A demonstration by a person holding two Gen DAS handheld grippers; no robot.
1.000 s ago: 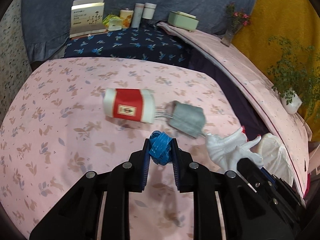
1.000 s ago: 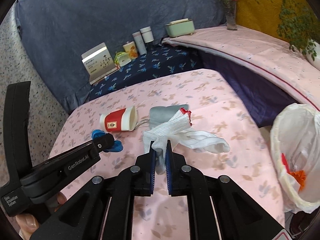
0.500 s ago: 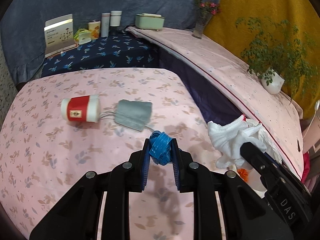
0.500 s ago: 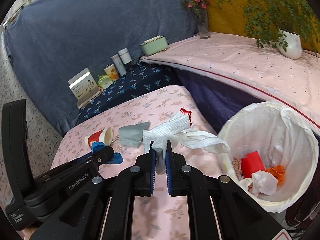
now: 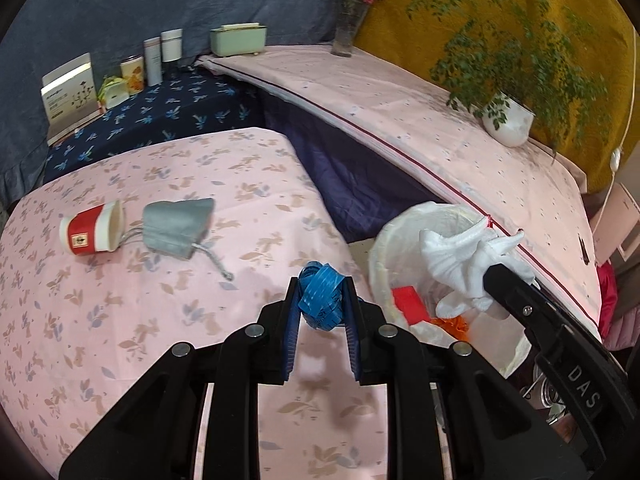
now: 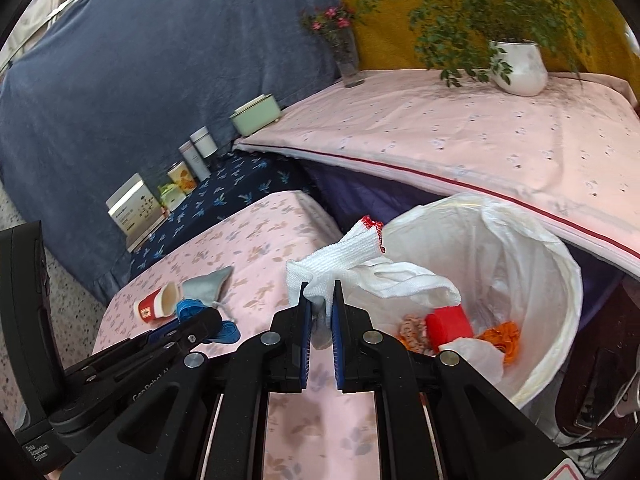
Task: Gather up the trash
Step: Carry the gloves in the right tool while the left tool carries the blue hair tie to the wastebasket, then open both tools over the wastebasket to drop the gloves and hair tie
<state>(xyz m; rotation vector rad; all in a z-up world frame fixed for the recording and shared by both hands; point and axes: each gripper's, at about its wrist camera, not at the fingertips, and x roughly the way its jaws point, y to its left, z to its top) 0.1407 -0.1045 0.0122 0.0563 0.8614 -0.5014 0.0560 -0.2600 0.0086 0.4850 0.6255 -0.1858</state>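
While a red-and-white paper cup [image 5: 90,231] and a grey drawstring pouch [image 5: 178,222] lie uncollected on the pink floral cloth, the left gripper [image 5: 321,298] pinches a crumpled blue tape, and the right gripper [image 6: 319,305] clamps a white knitted glove [image 6: 344,254] at the white-lined bin's rim [image 6: 568,264], apparently ready for dropping.

Setting looked domestic, possibly a staged home corner: tables under pink floral cloth [image 5: 168,184], potted plant [image 5: 507,120], flower vase [image 6: 347,60], tins [image 6: 181,177] against draped blue fabric [image 6: 152,80], lined waste bin [image 6: 532,280].
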